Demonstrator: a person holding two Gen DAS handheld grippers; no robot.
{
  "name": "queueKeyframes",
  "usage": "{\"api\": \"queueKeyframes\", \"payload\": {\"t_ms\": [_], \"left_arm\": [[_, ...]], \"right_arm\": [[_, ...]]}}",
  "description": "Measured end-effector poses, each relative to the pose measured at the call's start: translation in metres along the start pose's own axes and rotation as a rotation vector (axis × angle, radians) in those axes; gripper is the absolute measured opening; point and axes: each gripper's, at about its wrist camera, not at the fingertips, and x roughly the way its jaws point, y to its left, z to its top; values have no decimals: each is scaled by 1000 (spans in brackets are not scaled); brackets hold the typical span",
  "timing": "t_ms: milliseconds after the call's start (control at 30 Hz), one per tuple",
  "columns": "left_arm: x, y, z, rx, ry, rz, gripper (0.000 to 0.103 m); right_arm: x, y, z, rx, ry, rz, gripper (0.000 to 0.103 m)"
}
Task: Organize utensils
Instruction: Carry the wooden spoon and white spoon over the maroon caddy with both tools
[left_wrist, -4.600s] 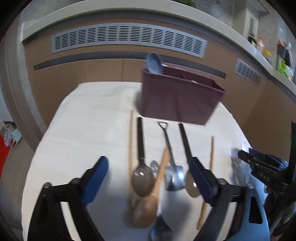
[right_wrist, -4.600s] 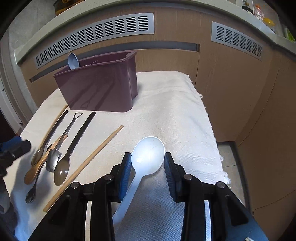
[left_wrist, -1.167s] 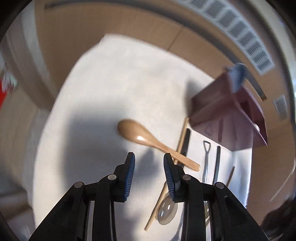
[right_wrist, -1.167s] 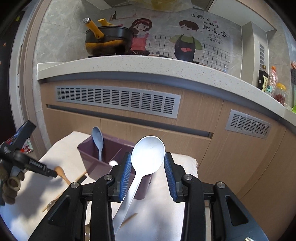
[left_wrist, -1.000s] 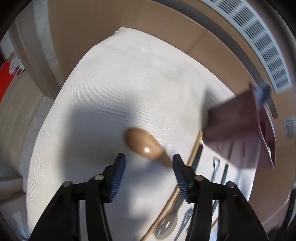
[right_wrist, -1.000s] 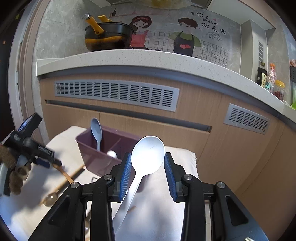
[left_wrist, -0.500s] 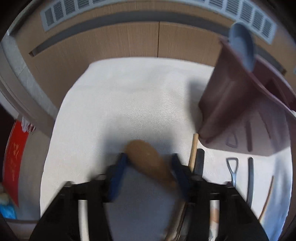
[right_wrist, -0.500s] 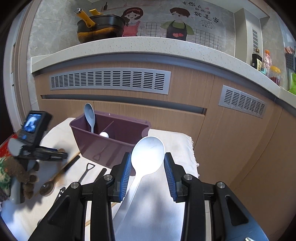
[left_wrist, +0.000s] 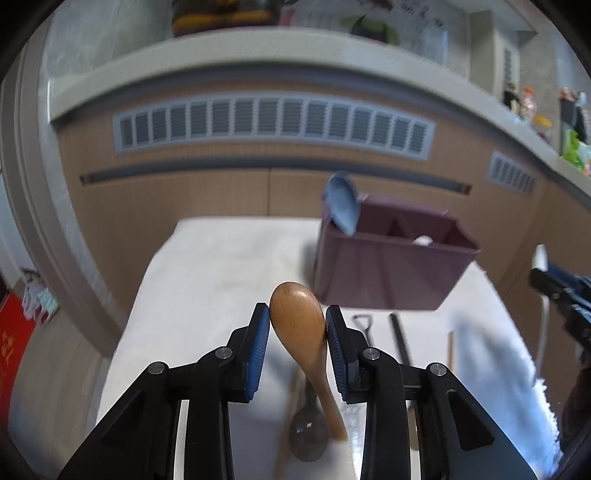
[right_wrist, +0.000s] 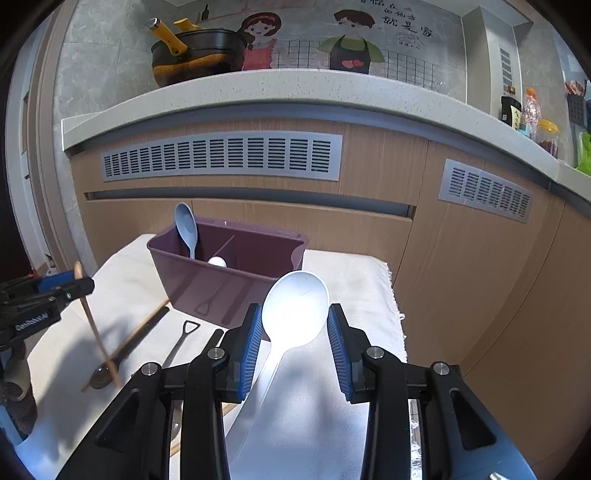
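Left claw (left_wrist: 294, 328) closing on wooden spoon (left_wrist: 300, 321) bowl; right claw (right_wrist: 291, 332) holds white spoon (right_wrist: 293, 310). Rounded bowls could slip as you tip them toward caddy (left_wrist: 391, 273) ahead.

Left gripper (left_wrist: 295, 328): black angular linkage arms, silver round screws, blue ribbed pads (left_wrist: 258, 347).
Right gripper (right_wrist: 291, 332): same black frame, silver screws, blue ribbed pads (right_wrist: 249, 350).
Marking: white lettering along the left gripper's black side.

White lettering, roughly "CanRobot.AI", marks the left tongs (right_wrist: 79, 286).
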Motion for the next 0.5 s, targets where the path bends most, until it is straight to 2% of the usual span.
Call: {"api": "queueKeyframes", "payload": {"t_ms": [167, 333, 433, 500], "left_arm": [[-13, -9, 15, 4, -56, -50, 32], [-18, -12, 21, -1, -69, -68, 32], [-24, -16, 33, 11, -96, -81, 32], [-32, -22, 52, 32, -141, -91, 32]], "right_arm": [[-7, 3, 4, -14, -12, -6, 34], [-11, 4, 7, -16, -26, -8, 34], [-13, 4, 19, -26, -57, -14, 34], [-20, 3, 40, -34, -109, -18, 34]]}}
